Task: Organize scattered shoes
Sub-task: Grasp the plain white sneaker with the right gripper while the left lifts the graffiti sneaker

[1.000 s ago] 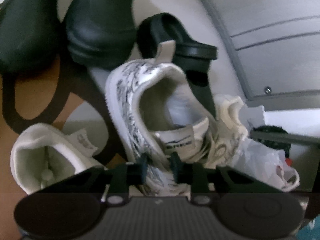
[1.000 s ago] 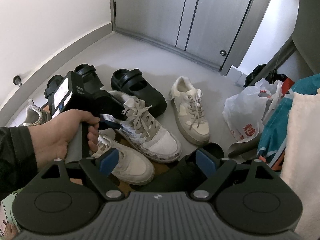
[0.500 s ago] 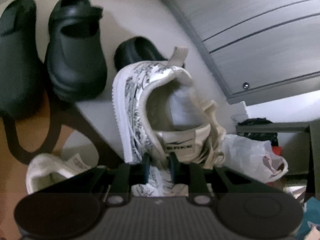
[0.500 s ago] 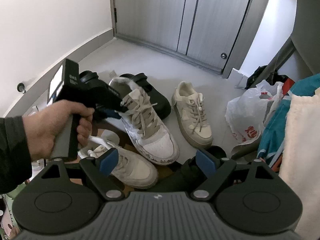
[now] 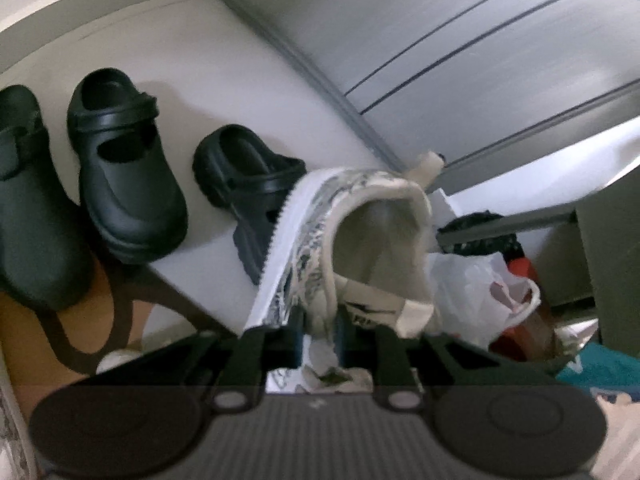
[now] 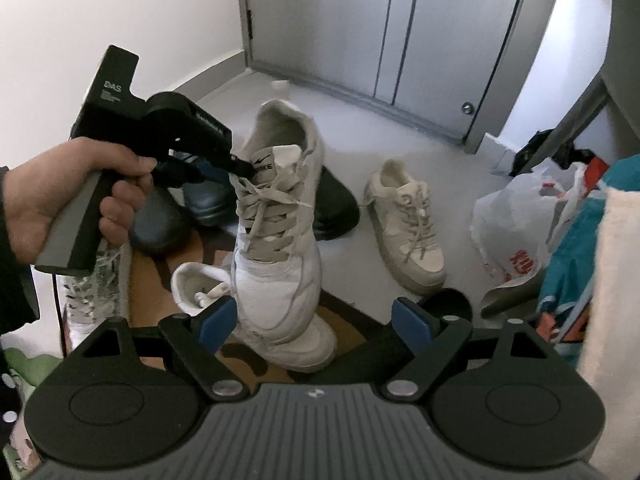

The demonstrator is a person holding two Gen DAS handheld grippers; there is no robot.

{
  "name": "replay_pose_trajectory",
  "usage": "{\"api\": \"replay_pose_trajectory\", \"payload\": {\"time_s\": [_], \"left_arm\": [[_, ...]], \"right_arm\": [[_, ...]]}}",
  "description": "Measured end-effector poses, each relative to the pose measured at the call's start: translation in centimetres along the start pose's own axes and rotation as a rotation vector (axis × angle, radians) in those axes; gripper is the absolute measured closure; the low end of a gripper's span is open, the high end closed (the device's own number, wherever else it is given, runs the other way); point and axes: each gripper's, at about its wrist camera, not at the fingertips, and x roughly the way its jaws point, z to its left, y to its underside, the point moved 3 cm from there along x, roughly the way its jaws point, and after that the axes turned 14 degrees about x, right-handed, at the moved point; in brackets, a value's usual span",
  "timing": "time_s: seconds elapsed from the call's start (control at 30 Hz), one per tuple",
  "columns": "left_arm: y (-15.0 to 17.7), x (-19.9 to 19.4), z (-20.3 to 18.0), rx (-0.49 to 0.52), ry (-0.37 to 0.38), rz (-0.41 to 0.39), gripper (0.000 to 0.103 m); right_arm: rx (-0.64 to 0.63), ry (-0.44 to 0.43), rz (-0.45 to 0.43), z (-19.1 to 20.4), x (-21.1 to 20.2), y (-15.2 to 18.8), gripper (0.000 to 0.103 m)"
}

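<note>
Left gripper [image 6: 240, 168]: jaws closing, pinching the padded collar of the marbled white lace-up sneaker [image 6: 276, 232]; right gripper [image 6: 316, 320] gaping wide, empty.

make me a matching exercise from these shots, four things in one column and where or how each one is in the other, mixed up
Things:
1. white sneaker with marbled sole
2. beige sneaker
3. right gripper
4. white plastic bag

States or places:
A. open, nothing between its pads
B. flat on the grey floor, alone, toe toward the camera
C. crumpled at the right, beside teal fabric
D. lifted off the floor, pinched at the collar by the left gripper

Pairs: 1-D, 2-B, 3-A, 4-C
</note>
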Motion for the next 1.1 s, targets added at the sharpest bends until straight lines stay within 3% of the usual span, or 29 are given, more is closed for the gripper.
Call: {"api": "replay_pose_trajectory", "payload": {"time_s": [0.4, 0.6, 0.83, 0.97, 1.1], "left_arm": [[0.8, -4.3, 0.1, 0.041, 0.074, -0.023, 0.088], [2.0, -9.0, 1.1, 0.023, 0.142, -0.067, 0.088], [4.0, -14.8, 2.0, 0.062, 0.241, -0.129, 0.088], [5.7, -17.5, 3.5, 0.067, 0.264, -0.14, 0.088], [7.5, -20.8, 6.4, 0.081, 0.241, -0.163, 0.088]], "right_arm": [[-0.102, -0.094, 0.023, 4.3, 0.3, 1.7, 0.015], [-0.173, -0.137, -0.029, 7.4, -0.5, 2.8, 0.015], [-0.198, -0.104, -0.059, 9.9, 1.7, 5.4, 0.015], [-0.175, -0.146, -0.083, 11.7, 1.8, 6.7, 0.015], [-0.181, -0.214, -0.088, 14.8, 1.2, 8.3, 0.015]]}}
